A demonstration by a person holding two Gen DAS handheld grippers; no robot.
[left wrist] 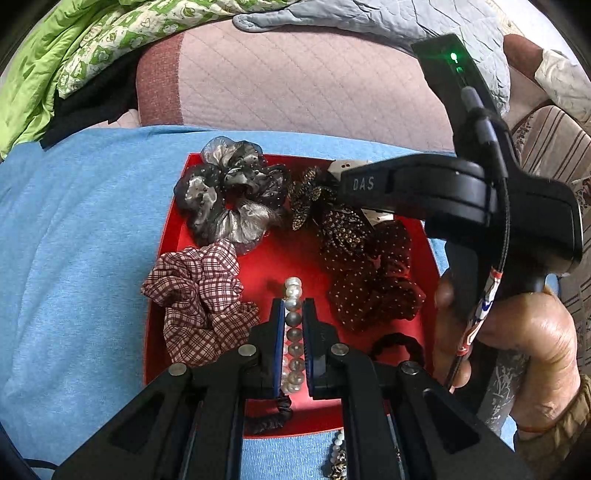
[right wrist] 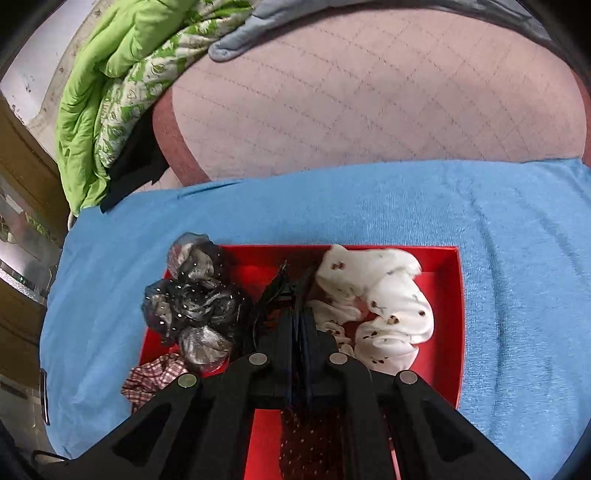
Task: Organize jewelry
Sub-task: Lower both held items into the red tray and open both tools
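Observation:
A red tray (left wrist: 280, 258) lies on a blue cloth (left wrist: 74, 258). My left gripper (left wrist: 293, 306) is shut on a pearl hair tie (left wrist: 293, 291), held over the tray's near part. My right gripper (right wrist: 299, 317) is shut on a dark bow-shaped hair piece (right wrist: 277, 291); it also shows in the left wrist view (left wrist: 306, 192), with the right gripper (left wrist: 343, 184) over the tray's far right. In the tray lie a grey-black scrunchie (left wrist: 229, 192), a checked scrunchie (left wrist: 199, 295), a dark red dotted scrunchie (left wrist: 373, 280) and a white patterned scrunchie (right wrist: 380, 306).
A black hair band (left wrist: 399, 343) lies at the tray's near right. A beaded piece (left wrist: 338, 458) lies on the cloth in front of the tray. A pink quilt (left wrist: 314, 85), green bedding (left wrist: 44, 74) and a grey pillow (left wrist: 369, 18) lie behind.

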